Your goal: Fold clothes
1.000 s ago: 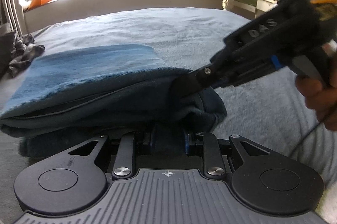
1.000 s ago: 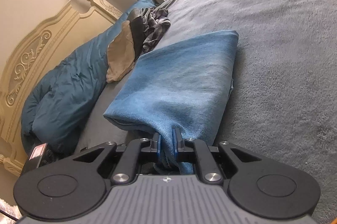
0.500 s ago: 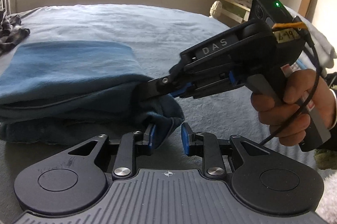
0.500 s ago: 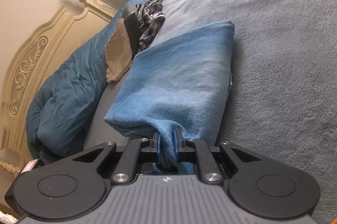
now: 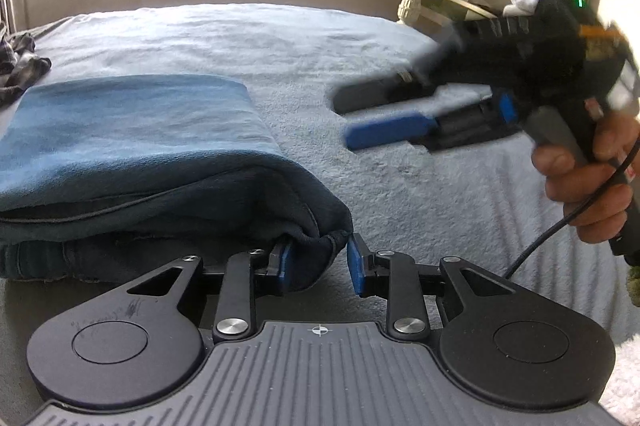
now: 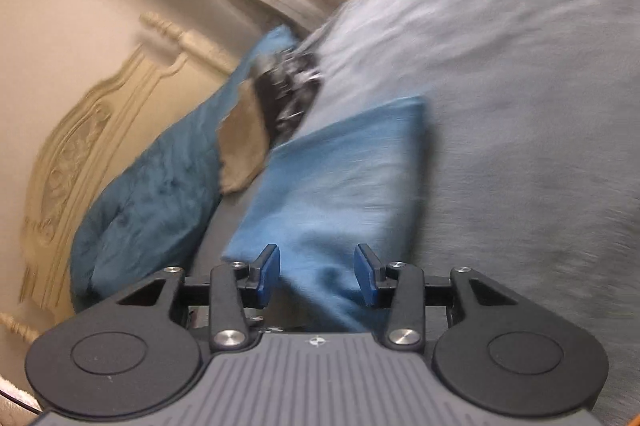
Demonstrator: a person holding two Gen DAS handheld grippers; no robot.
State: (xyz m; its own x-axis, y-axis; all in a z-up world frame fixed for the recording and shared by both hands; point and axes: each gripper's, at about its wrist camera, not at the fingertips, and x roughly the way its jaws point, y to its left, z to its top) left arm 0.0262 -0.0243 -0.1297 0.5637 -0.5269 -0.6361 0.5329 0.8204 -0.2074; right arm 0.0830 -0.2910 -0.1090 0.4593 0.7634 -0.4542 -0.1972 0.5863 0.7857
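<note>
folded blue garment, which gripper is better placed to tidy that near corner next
Left. The left gripper has the folded blue garment corner between its pads, though not clamped. The right gripper is off the cloth over the grey bedspread, its jaws opening.

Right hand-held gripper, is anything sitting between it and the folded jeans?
Nothing visible. The right hand-held gripper is opening and empty, apart from the jeans, with only bare bedspread between them in the left wrist view. The left hand-held gripper has a jeans corner between its pads.
</note>
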